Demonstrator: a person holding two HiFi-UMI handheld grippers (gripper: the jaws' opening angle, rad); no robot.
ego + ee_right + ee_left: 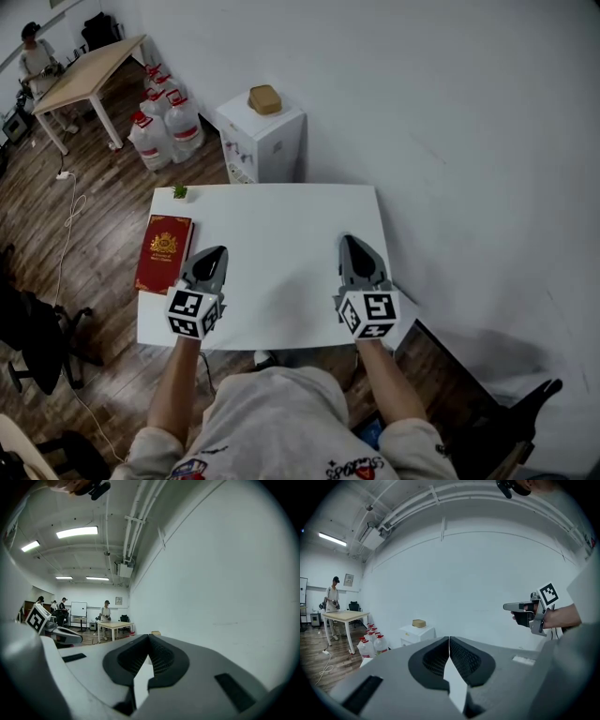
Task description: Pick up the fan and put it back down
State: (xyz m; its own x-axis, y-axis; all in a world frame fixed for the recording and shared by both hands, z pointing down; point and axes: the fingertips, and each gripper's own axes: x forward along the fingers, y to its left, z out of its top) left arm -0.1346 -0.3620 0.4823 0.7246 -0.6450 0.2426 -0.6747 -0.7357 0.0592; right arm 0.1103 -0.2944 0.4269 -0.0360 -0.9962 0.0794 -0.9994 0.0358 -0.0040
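No fan shows in any of the 3 views, so I judge the task either finished or not begun: the left gripper and right gripper hover over the white table, each with its jaws pressed together on nothing. A next move would call for finding the fan first. The table bears only a red book at its left edge and a small green object at a far corner; beyond stand a white cabinet, water bottles on the wood floor, and a white wall.
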